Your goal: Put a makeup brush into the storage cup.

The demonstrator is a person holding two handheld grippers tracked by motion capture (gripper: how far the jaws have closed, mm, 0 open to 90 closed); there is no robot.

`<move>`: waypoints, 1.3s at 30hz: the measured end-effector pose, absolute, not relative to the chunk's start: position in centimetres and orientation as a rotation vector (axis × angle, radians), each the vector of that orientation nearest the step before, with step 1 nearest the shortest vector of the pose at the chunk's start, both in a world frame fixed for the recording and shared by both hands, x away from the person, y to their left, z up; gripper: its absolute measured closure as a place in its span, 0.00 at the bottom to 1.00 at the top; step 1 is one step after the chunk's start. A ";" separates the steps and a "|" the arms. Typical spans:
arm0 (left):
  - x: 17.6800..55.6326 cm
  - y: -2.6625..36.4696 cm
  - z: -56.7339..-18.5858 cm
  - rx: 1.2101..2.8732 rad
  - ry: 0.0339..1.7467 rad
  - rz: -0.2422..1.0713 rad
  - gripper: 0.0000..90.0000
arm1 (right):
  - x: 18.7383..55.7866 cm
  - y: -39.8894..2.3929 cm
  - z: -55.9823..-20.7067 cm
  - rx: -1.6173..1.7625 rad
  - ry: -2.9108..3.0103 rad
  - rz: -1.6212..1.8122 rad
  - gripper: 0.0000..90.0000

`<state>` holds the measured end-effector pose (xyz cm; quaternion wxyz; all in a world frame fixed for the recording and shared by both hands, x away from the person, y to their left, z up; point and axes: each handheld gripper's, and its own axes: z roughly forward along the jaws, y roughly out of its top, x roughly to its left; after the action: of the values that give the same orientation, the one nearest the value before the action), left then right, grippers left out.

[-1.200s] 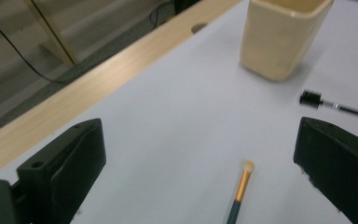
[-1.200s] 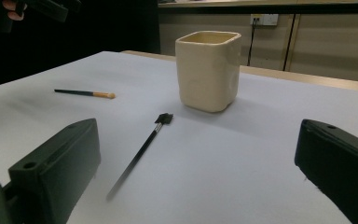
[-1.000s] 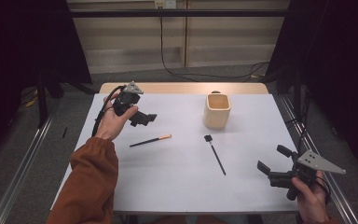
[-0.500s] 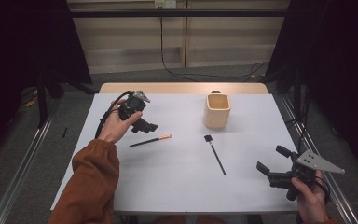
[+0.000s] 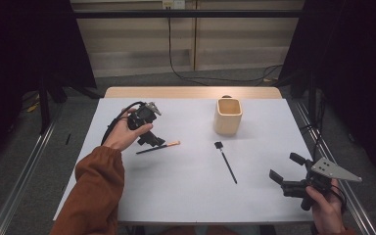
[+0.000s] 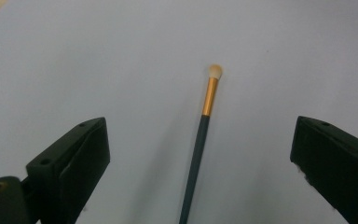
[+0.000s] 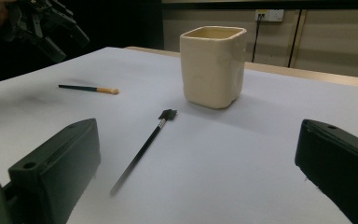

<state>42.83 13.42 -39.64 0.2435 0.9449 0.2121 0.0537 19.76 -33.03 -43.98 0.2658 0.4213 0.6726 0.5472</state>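
Jaws of the left tool point(image 6: 200, 154) stand spread wide, one to each side of the brush point(image 6: 201, 135), whose dark handle runs straight up the middle of the left gripper view, from the bottom edge to a gold ferrule and pale tip pointing away. The brush's long axis thus lies crosswise to the closing line of the jaws, and nothing pinches it yet; it rests flat on the white table point(image 6: 284, 56). From above, the left tool point(image 5: 149, 134) hangs over the handle end of the brush point(image 5: 157, 147), while the right tool point(image 5: 285, 171), also spread and empty, sits well apart at the near right edge. A second, black brush point(image 5: 226, 164) lies nearer that right tool. Farther off stands the cream cup point(image 5: 228, 116), probably the brush's destination.
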 end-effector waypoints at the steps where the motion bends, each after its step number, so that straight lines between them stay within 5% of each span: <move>1: 42.8 13.4 -39.6 2.581 0.579 0.147 0.06 | 19.7 -33.0 -44.0 1.137 1.816 1.479 0.00; 19: 43.0 13.7 -42.4 2.761 0.474 0.073 0.12 | 19.8 -33.0 -44.0 1.133 1.818 1.482 0.00; 30: 43.0 14.7 -43.4 2.818 0.458 0.040 0.49 | 19.8 -32.9 -44.0 1.130 1.826 1.483 0.00; 39: 43.3 14.3 -44.1 2.850 0.448 -0.012 0.69 | 19.8 -32.9 -44.0 1.131 1.826 1.484 0.00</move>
<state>43.28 14.29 -44.14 0.1278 0.9798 0.1539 -0.0041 19.79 -32.94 -44.02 0.2625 0.4179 0.6750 0.5485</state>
